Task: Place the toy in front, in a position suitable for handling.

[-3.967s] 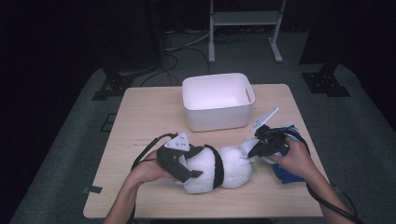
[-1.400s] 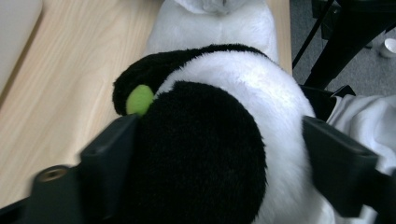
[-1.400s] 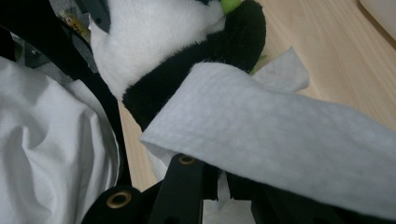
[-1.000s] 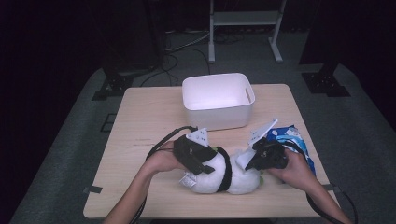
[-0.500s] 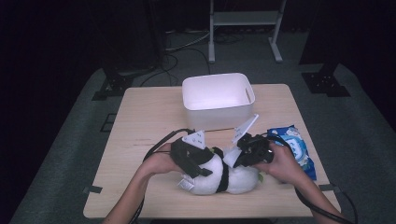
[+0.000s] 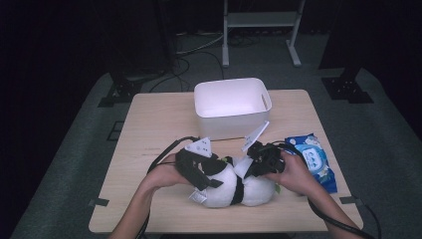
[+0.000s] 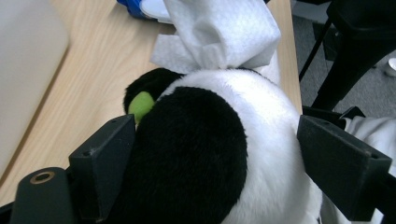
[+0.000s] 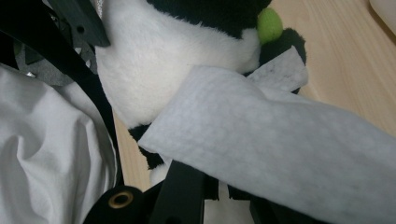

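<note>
High view: black-and-white plush lies near the table's front edge, left gripper on it, wipe pack just right; left gripper view: jaws straddle plush, have been widening, pads not pressing; right gripper view: jaws clenched on wipe; no readable writing.

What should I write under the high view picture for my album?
Left gripper straddles a plush panda while the right gripper wipes it with a wet wipe.
</note>
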The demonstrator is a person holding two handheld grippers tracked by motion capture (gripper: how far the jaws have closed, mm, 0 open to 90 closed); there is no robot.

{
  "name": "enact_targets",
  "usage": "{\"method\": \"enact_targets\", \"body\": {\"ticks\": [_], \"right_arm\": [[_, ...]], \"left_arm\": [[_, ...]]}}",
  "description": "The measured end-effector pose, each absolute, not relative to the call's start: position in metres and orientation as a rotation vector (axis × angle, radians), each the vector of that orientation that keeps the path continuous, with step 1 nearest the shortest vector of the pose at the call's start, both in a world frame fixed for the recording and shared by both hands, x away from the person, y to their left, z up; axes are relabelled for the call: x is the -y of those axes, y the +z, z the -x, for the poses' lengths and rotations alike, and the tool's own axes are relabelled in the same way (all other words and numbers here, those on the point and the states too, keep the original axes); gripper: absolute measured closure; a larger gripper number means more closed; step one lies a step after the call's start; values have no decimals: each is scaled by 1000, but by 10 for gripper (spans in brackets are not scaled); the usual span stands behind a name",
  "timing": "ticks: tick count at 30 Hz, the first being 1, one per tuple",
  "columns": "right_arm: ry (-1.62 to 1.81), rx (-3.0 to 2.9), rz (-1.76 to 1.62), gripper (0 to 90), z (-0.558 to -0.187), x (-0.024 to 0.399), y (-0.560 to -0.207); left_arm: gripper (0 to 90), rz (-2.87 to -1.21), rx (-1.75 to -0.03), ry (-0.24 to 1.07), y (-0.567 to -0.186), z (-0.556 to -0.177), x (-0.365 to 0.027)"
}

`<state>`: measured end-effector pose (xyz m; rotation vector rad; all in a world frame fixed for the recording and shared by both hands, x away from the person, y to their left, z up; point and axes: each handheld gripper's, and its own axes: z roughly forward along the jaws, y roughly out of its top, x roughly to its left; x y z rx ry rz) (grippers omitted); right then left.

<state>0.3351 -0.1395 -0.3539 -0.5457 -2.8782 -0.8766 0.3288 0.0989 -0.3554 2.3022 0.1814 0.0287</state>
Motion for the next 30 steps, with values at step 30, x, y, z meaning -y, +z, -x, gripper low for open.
{"method": "enact_targets", "body": {"ticks": [30], "right_arm": [[-822, 2907, 509, 841, -367, 103, -341]], "left_arm": [[141, -2288, -238, 34, -372, -322, -122]]}}
